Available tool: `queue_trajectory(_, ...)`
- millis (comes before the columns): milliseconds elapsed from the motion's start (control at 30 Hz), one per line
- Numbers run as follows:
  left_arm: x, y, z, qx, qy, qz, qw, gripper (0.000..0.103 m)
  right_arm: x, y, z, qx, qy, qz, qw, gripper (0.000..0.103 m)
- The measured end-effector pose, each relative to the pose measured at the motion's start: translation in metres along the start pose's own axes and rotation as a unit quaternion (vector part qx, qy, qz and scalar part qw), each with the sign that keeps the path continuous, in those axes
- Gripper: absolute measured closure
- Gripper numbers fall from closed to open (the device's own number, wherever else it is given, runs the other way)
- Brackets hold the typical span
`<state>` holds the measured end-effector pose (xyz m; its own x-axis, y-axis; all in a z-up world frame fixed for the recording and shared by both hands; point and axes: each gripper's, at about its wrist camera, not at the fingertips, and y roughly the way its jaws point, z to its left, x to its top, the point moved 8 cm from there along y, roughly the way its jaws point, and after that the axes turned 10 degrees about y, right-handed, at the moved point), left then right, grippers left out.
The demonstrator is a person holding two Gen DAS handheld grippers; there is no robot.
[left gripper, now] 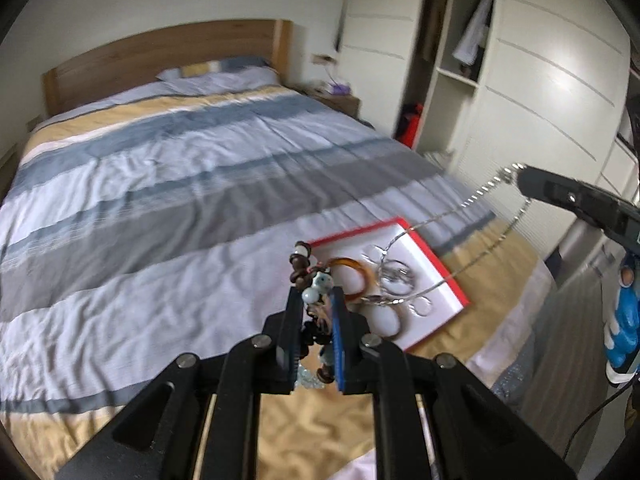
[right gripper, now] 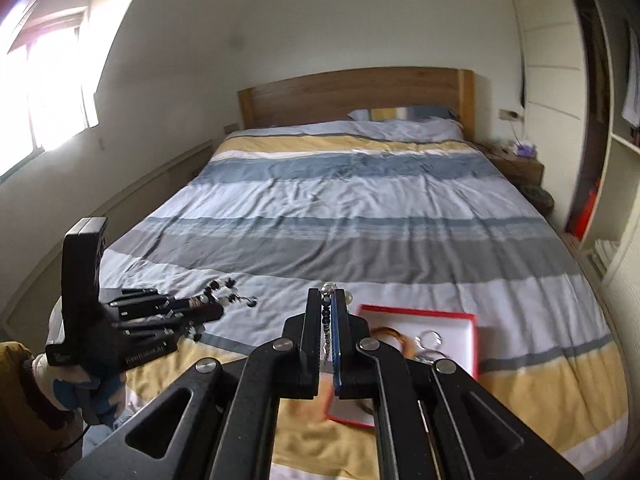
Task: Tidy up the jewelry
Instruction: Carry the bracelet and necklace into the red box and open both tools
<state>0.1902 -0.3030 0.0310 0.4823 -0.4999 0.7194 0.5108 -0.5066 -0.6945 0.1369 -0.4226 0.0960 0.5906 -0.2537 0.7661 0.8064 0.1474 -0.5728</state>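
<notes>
A red-rimmed white jewelry tray [left gripper: 448, 268] lies on the bed; it also shows in the right wrist view [right gripper: 460, 316]. In it lie an amber bangle [left gripper: 362, 270], a silver bangle [left gripper: 396, 276] and a white bangle [left gripper: 386, 322]. My left gripper [left gripper: 318, 300] is shut on a beaded bracelet [left gripper: 310, 276] of brown and pale blue beads, held above the bed left of the tray; it shows from the side in the right wrist view [right gripper: 218, 306]. My right gripper [right gripper: 326, 300] is shut on a silver chain necklace [left gripper: 472, 200], which hangs in a loop down into the tray.
The striped duvet [left gripper: 160, 184] covers the bed with a wooden headboard [right gripper: 352, 96]. A white wardrobe [left gripper: 540, 80] stands to the right. A nightstand [right gripper: 516, 164] is beside the headboard. A window [right gripper: 44, 92] is on the left wall.
</notes>
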Motion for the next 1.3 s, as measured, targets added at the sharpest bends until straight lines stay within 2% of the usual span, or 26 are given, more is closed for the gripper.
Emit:
queue_trajectory(167, -0.004, 0.064, -0.049, -0.034, 0.024, 0.040, 0.9983, 0.091, -0.014, 0.031, -0.051, -0.017, 0.024, 0.021, 0.999, 0.099)
queue_trajectory(333, -0.017, 0.121, -0.078, -0.052, 0.033, 0.078, 0.9950, 0.091, -0.033, 0.073, -0.101, -0.037, 0.048, 0.048, 0.997, 0.099)
queue_trajectory(433, -0.027, 0.154, -0.084, -0.047, 0.034, 0.105, 0.9928, 0.091, -0.050, 0.091, -0.123, -0.045, 0.055, 0.067, 0.995, 0.098)
queue_trajectory(600, -0.045, 0.187, -0.080, -0.031, 0.027, 0.137, 0.9897, 0.091, -0.076, 0.117, -0.153, -0.051, 0.075, 0.097, 0.991, 0.098)
queue_trajectory(900, -0.055, 0.196, -0.075, -0.018, 0.019, 0.144, 0.9893, 0.090, -0.118, 0.143, -0.178, -0.061, 0.097, 0.140, 0.984, 0.097)
queue_trajectory(1100, -0.059, 0.192, -0.073, -0.012, 0.008, 0.146, 0.9892, 0.088, -0.138, 0.139, -0.184, -0.073, 0.102, 0.156, 0.980, 0.096)
queue_trajectory(1167, -0.060, 0.188, -0.072, -0.012, 0.005, 0.144, 0.9895, 0.087, -0.141, 0.134, -0.186, -0.078, 0.106, 0.155, 0.979, 0.085)
queue_trajectory(1300, -0.057, 0.173, -0.074, -0.017, 0.000, 0.133, 0.9909, 0.084, -0.139, 0.120, -0.185, -0.082, 0.111, 0.146, 0.980, 0.080)
